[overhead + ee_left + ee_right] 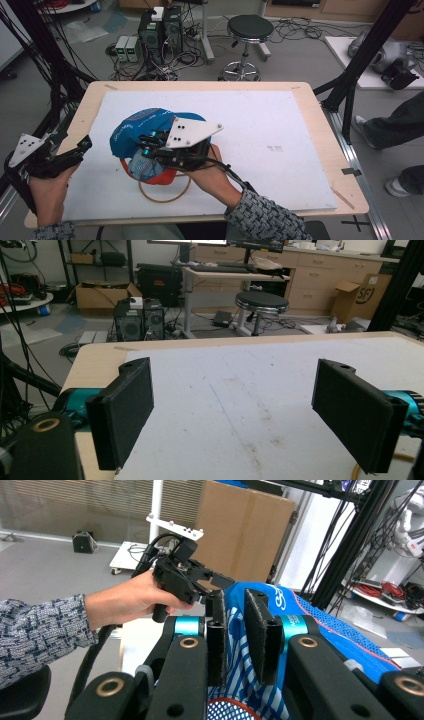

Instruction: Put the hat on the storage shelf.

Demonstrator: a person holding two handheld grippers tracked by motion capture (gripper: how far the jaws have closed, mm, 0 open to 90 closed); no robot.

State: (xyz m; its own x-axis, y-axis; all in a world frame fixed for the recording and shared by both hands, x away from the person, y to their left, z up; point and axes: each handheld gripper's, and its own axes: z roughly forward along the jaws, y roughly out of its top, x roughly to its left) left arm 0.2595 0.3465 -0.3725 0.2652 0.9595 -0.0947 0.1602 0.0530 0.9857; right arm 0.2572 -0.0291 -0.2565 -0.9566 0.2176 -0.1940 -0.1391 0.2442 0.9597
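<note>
A workshop lies around me: grey floor, a black round stool [250,27] beyond the far edge, computer boxes [160,30] in a tangle of cables, and someone's legs [395,130] standing off to the right. In front of me is the surface [320,150], a pale wooden top with a white sheet [270,130] covering most of it.

On the left half of that sheet lies a blue mesh cap [135,132] with white print and an orange edge, bunched into a mound. A thin tan ring [165,197] lies on the sheet at its near side, partly tucked under the cloth.

My right tool [150,150] sits on the near right side of the cap, my right hand [212,175] behind it, the grey plate on top. In the right gripper view its two black pads [260,630] stand close together, a narrow gap between them, and blue striped mesh of the cap [245,680] rises into that gap. I cannot tell whether the pads press on the cloth.

My left tool [82,145] rests at the left edge of the surface, well apart from the cap, held in my left hand [47,182]. In the left gripper view its pads [125,410] stand wide, with only bare white sheet between them.
</note>
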